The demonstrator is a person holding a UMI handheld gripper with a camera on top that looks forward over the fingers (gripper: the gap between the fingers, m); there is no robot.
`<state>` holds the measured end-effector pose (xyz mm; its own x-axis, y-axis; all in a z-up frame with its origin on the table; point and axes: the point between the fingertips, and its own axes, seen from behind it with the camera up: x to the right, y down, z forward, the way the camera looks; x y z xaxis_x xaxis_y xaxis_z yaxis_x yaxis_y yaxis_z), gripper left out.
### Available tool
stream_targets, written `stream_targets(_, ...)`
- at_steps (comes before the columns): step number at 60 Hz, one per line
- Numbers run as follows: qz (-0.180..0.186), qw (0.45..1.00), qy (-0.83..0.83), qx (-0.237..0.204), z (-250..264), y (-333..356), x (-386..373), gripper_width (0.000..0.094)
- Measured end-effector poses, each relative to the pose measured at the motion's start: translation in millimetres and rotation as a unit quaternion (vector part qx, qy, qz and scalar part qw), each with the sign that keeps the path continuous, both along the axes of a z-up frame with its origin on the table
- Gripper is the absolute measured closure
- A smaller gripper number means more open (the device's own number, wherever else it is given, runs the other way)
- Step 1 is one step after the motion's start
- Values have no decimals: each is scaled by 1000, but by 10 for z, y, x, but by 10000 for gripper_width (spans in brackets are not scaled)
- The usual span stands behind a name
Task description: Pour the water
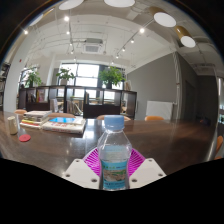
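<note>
Clear ribbed plastic bottle (115, 153), blue-capped, clamped between jaws, pink pads (95, 160).

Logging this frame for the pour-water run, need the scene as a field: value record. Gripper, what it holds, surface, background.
gripper: fingers at either side of the bottle, pink pads against it, shut on it
held object: clear plastic water bottle, upright, blue cap on
bottle contents: water visible inside, level hard to read
surface: brown table beyond the fingers
other items: stacked books or trays further along the table
receiving cup: none clearly seen
setting: office with plants by the windows
</note>
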<state>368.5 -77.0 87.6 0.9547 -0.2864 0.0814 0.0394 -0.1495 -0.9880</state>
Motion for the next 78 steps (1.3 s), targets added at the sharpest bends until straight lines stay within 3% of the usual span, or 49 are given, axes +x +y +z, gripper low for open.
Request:
stream_targets(15, 8, 998, -48, -38, 95, 97, -213, 649)
stream_targets(35, 75, 934, -344, -65, 912, 1143, -2020, 650)
stream_targets(52, 130, 791, -596, -51, 1179, 1841, -3729, 648)
stream_targets(78, 156, 476, -866, -20, 820, 2363, -5156, 652)
